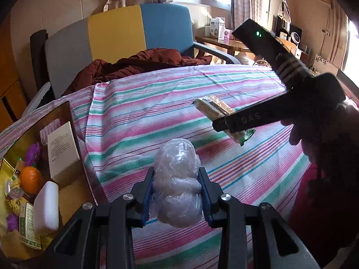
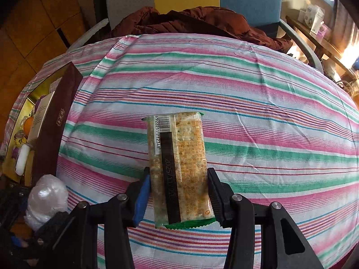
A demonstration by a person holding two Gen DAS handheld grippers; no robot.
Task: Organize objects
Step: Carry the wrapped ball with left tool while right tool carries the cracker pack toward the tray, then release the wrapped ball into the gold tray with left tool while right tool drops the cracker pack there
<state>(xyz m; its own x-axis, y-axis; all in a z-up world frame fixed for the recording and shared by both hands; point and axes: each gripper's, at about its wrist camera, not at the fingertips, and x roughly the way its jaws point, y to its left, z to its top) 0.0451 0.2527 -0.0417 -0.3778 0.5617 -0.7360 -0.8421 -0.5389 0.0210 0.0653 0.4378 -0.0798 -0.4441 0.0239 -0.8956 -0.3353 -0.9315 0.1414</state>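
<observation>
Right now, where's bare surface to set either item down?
The striped cloth is bare from the brown box to the right edge and back to the red jacket. The box is crowded: orange, white block, cartons. Left gripper holds the plastic bundle, right gripper the cracker pack.

Count: 1 snack bar packet (image 2: 179,168), 1 clear plastic-wrapped bundle (image 1: 178,183). In the open box (image 1: 67,112): 1 orange (image 1: 31,179), 1 white block (image 1: 47,208), 1 beige carton (image 1: 62,148), 1 green-trimmed small box (image 1: 28,226). Purple bits: at least 2 (image 1: 32,153). 2 grippers: left gripper (image 1: 177,192), right gripper (image 2: 178,195).
</observation>
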